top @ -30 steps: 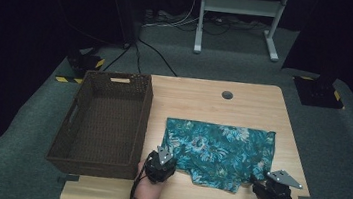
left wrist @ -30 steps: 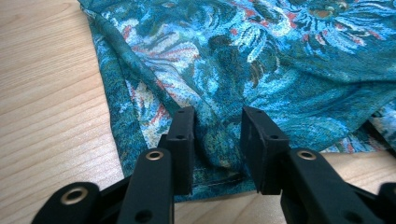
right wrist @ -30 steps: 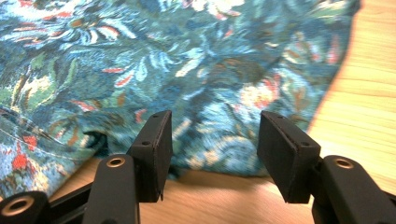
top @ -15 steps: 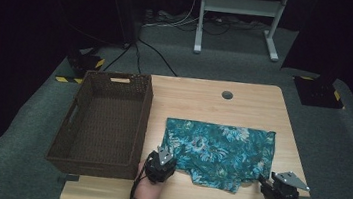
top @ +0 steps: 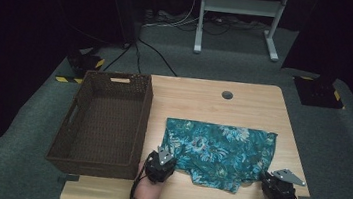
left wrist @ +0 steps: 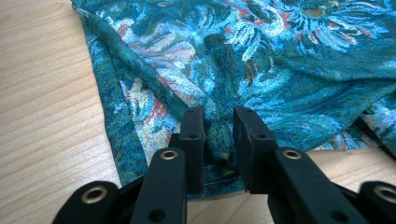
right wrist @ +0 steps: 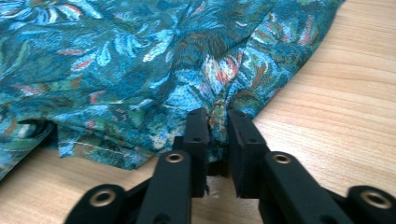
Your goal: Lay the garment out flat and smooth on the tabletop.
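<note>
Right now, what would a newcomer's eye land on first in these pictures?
The teal floral cloth spread on the right half of the wooden table, its near edge bunched between the fingers of the left gripper and the right gripper, whose jaws have just been closing. Next, the empty dark wicker basket on the table's left.

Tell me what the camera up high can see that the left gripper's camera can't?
The high view takes in the brown wicker basket, the right gripper, the person's forearms and the grey floor. The left gripper view gives the close-up: the left gripper has just been closing, its black jaws pinching a fold at the hem. Both show the teal floral cloth on the wooden table.
</note>
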